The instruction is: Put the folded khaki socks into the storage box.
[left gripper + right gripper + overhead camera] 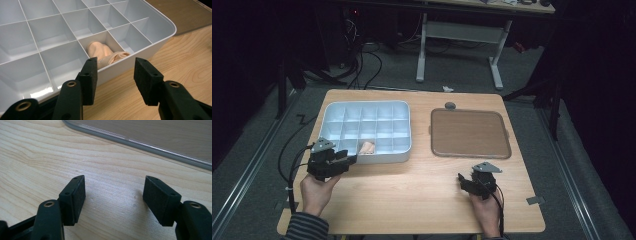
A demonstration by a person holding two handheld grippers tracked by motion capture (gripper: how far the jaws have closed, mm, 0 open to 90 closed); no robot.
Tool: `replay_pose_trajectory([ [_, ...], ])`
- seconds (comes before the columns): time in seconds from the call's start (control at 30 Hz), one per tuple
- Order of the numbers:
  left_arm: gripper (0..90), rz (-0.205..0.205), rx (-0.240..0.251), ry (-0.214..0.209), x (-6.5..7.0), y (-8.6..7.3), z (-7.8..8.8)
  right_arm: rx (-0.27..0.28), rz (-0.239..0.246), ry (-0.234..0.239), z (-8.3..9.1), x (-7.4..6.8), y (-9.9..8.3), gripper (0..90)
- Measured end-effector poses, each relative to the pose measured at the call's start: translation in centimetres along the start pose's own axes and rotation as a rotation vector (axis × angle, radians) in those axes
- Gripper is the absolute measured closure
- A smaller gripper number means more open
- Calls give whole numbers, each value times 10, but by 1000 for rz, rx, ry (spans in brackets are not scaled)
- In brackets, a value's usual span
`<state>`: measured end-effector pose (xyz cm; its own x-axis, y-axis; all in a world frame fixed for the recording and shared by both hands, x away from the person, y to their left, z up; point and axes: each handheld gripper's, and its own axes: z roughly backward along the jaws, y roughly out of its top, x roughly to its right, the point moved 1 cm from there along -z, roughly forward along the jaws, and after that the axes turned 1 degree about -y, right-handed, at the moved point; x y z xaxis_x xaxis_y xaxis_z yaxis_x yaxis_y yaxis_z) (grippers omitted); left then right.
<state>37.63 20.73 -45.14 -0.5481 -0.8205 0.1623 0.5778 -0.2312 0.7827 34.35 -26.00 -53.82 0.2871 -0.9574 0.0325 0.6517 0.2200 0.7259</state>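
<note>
A white organiser box (332,111) (160,41) with several compartments lies at the left of the wooden table. A peach-coloured rolled cloth (367,147) (103,53) lies in a front-row compartment, partly over its front wall. My left gripper (351,160) (115,77) hovers just outside the box's front wall, facing the cloth, open with nothing between its pads. My right gripper (463,179) (113,200) rests low over the bare tabletop at the front right, open and empty.
A brown tray (469,134) (160,137) with a grey rim lies at the right of the table, just beyond the right gripper. A small grey disc (450,105) sits behind the tray. Cables trail off the table's left side.
</note>
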Motion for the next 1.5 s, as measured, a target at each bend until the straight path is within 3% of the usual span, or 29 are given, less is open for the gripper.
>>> replay_pose_trajectory([
  [0.8,534,49,2,-18,5,-25,9,0,0,0,0,0,0,348],
  [1.5,524,54,-12,-34,14,-38,-3,0,0,0,0,0,0,348],
])
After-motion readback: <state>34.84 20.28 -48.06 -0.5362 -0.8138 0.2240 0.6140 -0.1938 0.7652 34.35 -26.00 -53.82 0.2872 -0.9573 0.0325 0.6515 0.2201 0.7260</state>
